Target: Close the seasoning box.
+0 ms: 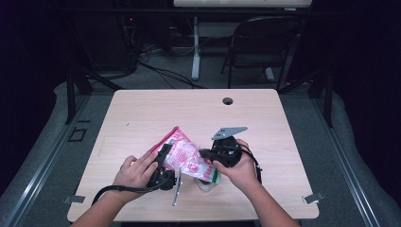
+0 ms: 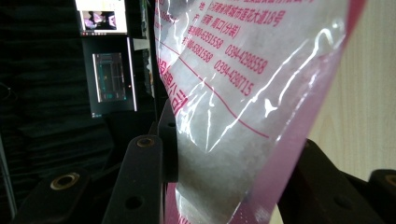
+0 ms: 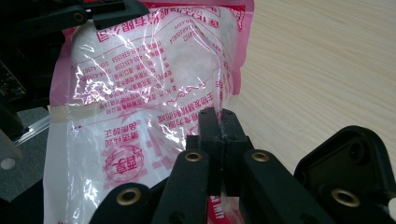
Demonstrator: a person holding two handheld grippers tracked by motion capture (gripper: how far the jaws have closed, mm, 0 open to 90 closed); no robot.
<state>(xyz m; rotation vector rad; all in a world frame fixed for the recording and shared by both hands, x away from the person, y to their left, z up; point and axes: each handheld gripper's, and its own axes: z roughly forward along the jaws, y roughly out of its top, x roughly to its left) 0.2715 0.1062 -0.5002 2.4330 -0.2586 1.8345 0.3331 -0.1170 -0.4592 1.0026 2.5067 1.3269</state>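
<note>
Overhead, the high view shows a light wooden table [image 1: 142, 118] with a clear plastic bag [image 1: 187, 156] printed in red and edged in pink, held above its near half. The left gripper [image 1: 163, 163] meets the bag at its left side, with the left hand [image 1: 135, 172] just behind it. The right gripper [image 1: 208, 153] meets the bag at its right side, gripped by the right hand [image 1: 241, 168], and carries a grey three-cornered plate [image 1: 228, 132] on top. A black cable [image 1: 118, 189] runs from the left gripper toward the near table edge. Beyond the bag, a round hole [image 1: 228, 100] sits near the table's far edge, and a dark chair [image 1: 265, 42] stands on the floor past it.

In the left gripper view, the bag [image 2: 243, 93] passes between the two black jaws, which are pressed onto it, pinching the film. White grainy contents show through the plastic. Left of the bag, lit screens [image 2: 105, 56] glow in a dark background.

In the right gripper view, the jaws are pressed together on the bag [image 3: 140, 102] at its near right edge, pinching the film. The right gripper [image 3: 218, 128] sits just in front of the bag, with the bare table [image 3: 327, 70] to the bag's right. The left gripper's black body [image 3: 70, 14] touches the bag's upper left corner.
</note>
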